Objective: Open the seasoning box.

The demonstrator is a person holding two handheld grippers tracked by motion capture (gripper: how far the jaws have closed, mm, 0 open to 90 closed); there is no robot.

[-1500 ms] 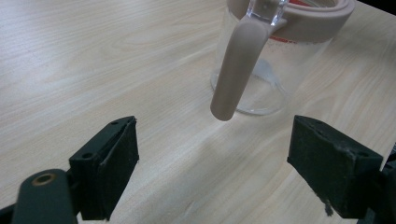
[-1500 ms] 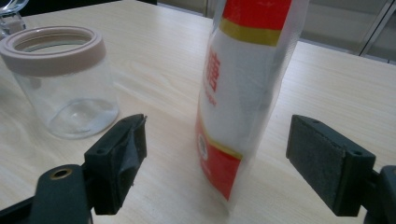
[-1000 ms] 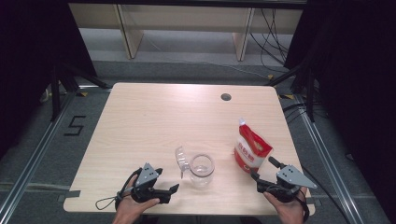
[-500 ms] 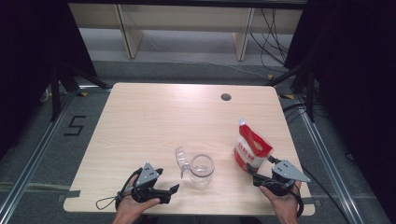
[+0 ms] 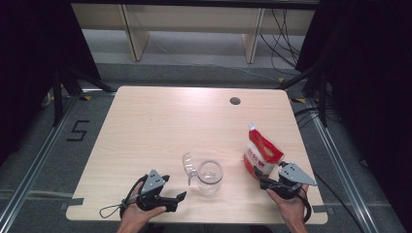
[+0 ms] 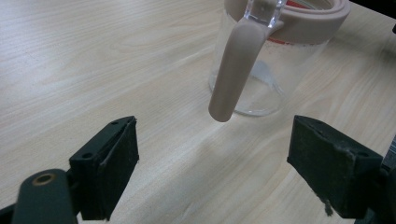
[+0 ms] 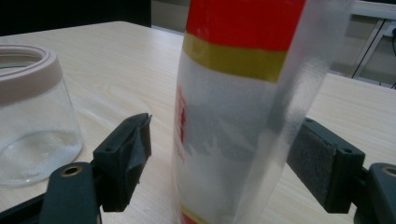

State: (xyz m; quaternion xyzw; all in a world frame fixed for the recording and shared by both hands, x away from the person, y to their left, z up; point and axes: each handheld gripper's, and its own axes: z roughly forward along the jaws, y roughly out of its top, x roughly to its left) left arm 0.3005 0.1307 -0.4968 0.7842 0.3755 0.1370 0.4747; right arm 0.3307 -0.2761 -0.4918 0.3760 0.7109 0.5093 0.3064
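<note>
So the red and white bag (image 5: 262, 155) stands upright near the bench's (image 5: 160, 126) front right corner, sitting between the jaws of the right tongs (image 5: 265, 183), which have just been closing a bit but aren't squeezing it. The left tongs (image 5: 180, 200) are released, facing the glass jug's (image 5: 209, 177) handle (image 6: 233, 70) by the front edge.

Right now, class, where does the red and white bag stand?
In the high view, the red and white bag stands upright near the table's front right, right of the glass jar, between the right claw's open jaws.
</note>
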